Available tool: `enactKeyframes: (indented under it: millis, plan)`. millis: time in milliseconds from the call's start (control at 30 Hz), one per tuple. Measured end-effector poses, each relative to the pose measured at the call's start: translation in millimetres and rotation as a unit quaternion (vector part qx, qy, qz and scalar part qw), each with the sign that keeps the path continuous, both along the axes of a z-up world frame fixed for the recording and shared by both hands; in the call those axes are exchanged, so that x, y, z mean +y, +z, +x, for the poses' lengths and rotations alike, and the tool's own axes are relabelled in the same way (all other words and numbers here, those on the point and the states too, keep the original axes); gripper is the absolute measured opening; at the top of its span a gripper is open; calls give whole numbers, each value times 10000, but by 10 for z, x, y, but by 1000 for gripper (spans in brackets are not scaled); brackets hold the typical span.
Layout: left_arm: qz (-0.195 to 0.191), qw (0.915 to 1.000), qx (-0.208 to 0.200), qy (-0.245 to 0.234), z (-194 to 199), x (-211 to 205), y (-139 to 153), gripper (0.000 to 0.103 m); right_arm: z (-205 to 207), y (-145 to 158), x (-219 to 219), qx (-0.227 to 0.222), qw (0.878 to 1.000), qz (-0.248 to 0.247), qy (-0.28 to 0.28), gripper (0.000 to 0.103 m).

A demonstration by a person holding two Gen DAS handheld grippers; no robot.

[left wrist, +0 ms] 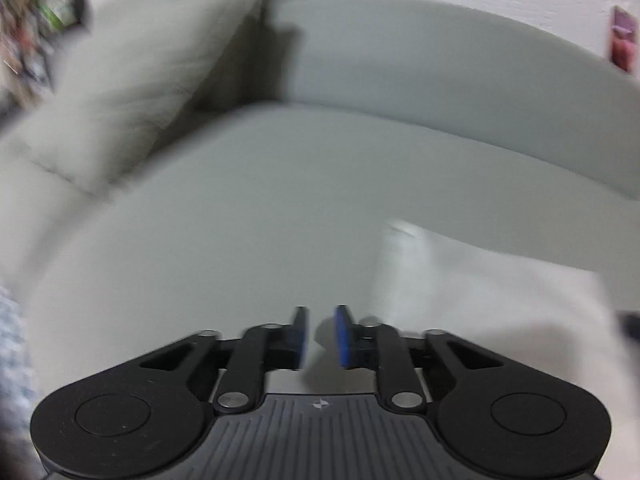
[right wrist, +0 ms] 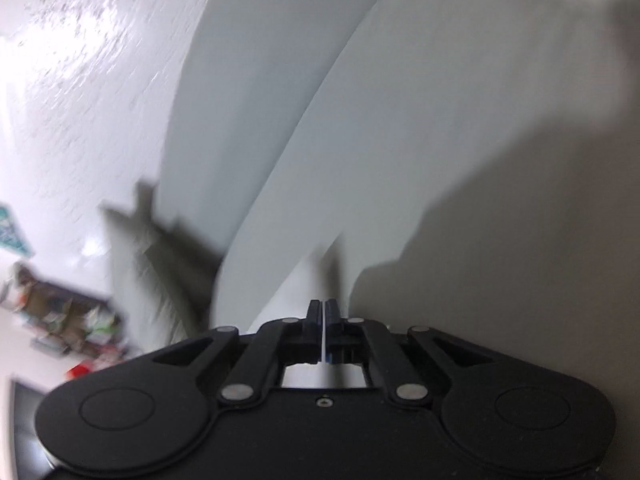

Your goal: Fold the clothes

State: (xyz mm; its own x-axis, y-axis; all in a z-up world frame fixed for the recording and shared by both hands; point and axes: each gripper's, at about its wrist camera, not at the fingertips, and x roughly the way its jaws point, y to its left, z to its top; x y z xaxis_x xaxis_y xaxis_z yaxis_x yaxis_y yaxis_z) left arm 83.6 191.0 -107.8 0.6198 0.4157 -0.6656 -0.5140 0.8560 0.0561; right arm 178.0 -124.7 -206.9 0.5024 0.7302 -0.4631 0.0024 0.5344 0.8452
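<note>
Our left gripper (left wrist: 320, 334) shows a narrow gap between its blue pads with nothing in it, released over the pale sofa seat (left wrist: 248, 208). Our right gripper (right wrist: 322, 330) is clenched; a thin white line runs between its pads, but blur keeps us from telling whether that is cloth. The white garment (left wrist: 480, 300) lies on the seat just right of the left gripper, stretching far-right. We judge the left hand must shift right to reach its near edge.
</note>
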Motion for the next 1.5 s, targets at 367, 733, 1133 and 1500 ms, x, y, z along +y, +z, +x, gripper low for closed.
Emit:
enactKeyframes:
  millis: [367,733,1133,1500]
  plan:
    - [-820,9623,-7,-2593,417,-555,109,27,-53,311,467,-348,9943,269,970,15]
    - [-1271,9834,151,-1287,1086,44,-423,12,287,-61,687,60,9963,-259,819,0]
    - [309,9994,26,164,617,69,-95,15,150,103,272,-429,9893,-1240,-637,10]
    - [-158,9878,335,-1516,-398,-836,113,38,-683,782,404,-811,9747,-1769,1097,19]
